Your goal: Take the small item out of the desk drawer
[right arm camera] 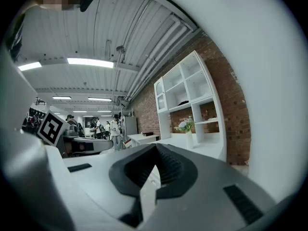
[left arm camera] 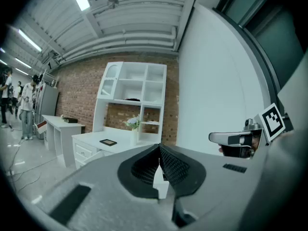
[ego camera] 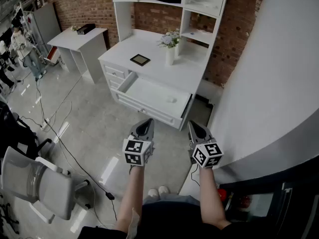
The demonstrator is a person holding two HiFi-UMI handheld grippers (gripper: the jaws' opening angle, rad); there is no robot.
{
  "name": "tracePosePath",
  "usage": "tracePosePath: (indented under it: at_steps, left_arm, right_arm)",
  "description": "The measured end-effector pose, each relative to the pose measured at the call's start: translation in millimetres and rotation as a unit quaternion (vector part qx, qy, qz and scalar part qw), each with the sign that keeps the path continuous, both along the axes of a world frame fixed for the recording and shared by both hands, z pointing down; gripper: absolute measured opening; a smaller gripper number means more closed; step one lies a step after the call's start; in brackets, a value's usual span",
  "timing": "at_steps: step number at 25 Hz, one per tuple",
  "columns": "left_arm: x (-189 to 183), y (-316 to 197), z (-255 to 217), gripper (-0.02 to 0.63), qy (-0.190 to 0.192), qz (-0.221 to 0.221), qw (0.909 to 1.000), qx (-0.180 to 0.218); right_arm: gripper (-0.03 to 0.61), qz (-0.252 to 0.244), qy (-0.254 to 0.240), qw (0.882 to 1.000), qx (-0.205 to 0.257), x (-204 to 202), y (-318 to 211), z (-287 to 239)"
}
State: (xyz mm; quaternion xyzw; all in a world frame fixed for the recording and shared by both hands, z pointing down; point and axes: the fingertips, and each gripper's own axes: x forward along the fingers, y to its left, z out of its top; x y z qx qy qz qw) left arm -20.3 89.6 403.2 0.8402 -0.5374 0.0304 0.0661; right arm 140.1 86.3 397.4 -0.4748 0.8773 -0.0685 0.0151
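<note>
You hold the left gripper (ego camera: 148,123) and the right gripper (ego camera: 193,126) side by side, apart from the white desk (ego camera: 149,46), each with jaws pressed together on nothing, while the small item (ego camera: 172,99) lies near the right end of the open drawer (ego camera: 127,81).

A wide white drawer (ego camera: 144,91) stands pulled well out from the front of a white desk (ego camera: 149,44), just below the desktop. It is level and open to the top, showing a pale, shallow inside with low walls. One small item (ego camera: 171,99) lies on the drawer floor toward the right end as the head view shows it (a pale, roundish lump, too small to identify). It seems to rest clear of the drawer's walls.
</note>
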Motion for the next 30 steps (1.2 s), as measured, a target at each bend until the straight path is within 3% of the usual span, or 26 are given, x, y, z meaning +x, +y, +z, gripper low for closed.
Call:
tracePosePath:
  at_steps: [24,25,30]
  left_arm:
    - [-2,-3,14,0.009,0.004,-0.002,0.9998,-0.019]
    - [-3,-3,14,0.009,0.003,-0.003,0.9998,-0.019]
    - [-5,-1,21,0.009,0.011,0.001,0.9996,-0.026]
  right_arm:
    - [-0.001,0.001,-0.011,1.000,-0.006,-2,-2,6]
    - [0.038,-0.001,-0.014,1.000,-0.006,-2,-2,6]
    - [0.114,-0.004,-0.041,0.999,-0.013,-1,-3,6]
